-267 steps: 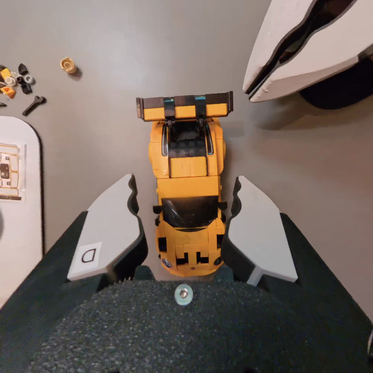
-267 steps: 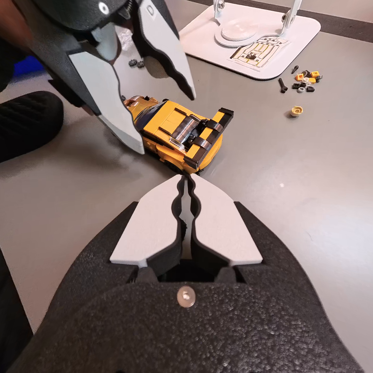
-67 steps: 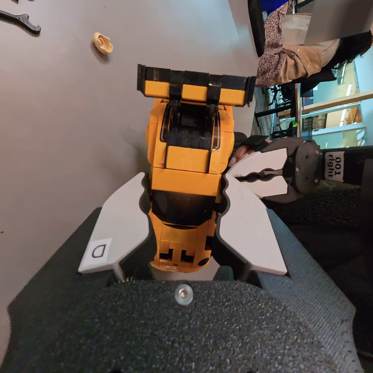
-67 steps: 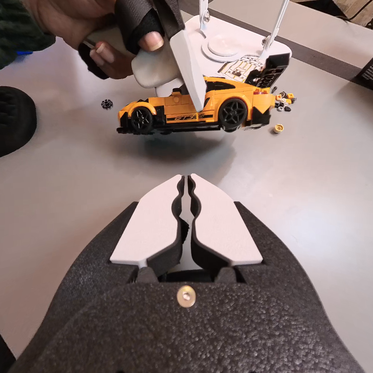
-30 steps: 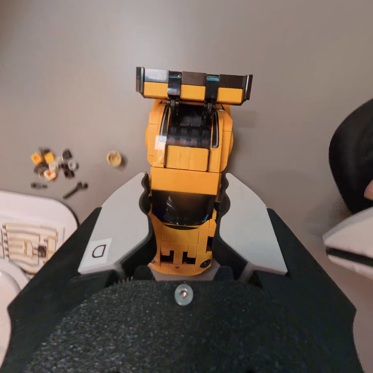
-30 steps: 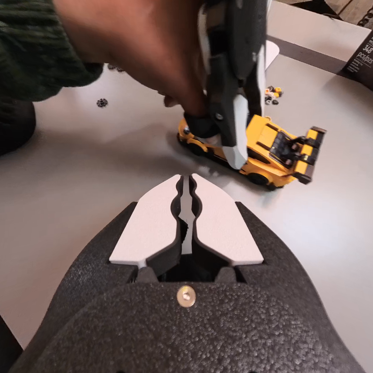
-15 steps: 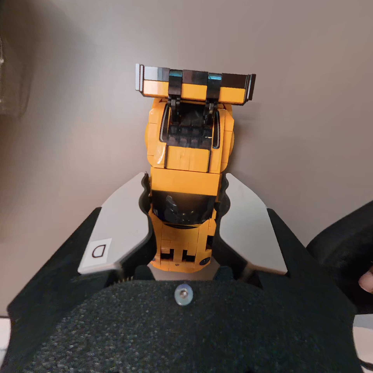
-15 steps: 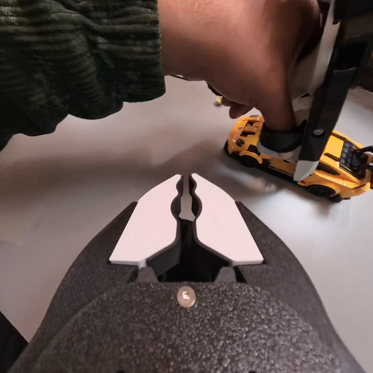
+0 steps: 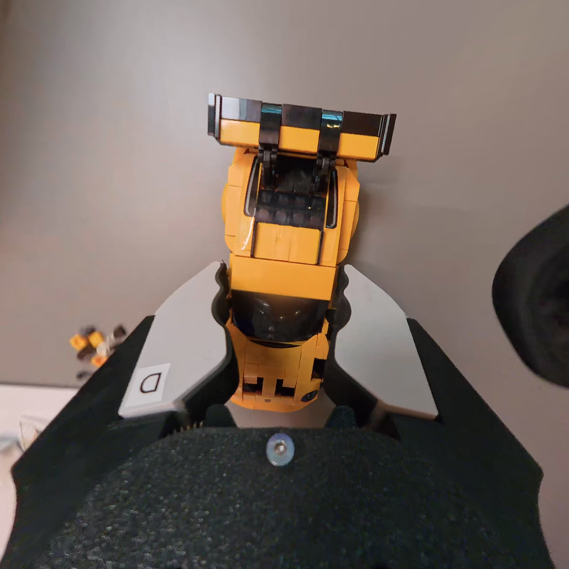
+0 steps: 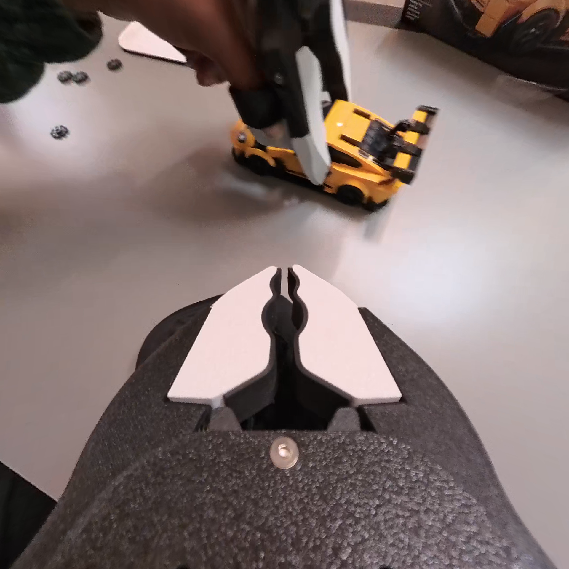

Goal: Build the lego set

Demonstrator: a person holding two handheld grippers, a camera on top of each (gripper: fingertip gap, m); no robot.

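Observation:
A yellow and black lego car point(image 9: 286, 246) with a rear wing stands on the grey table. My left gripper point(image 9: 281, 277) is shut on the car at the roof and windscreen, nose toward the camera. In the right wrist view the same car point(image 10: 354, 160) rests on its wheels on the table, held by the left gripper point(image 10: 311, 154) from above in a person's hand. My right gripper point(image 10: 284, 269) is shut and empty, above bare table in front of the car.
Several small loose pieces point(image 9: 92, 345) lie left of the left gripper, by a white base plate point(image 9: 30, 406). Small black round parts point(image 10: 72, 77) lie at the far left. The set's box point(image 10: 492, 37) is at the back right. A black object point(image 9: 535, 308) sits at the right.
The left gripper has kept its hold on the car and moved it over the table, the car now more to the left in the right wrist view. The right gripper stays shut.

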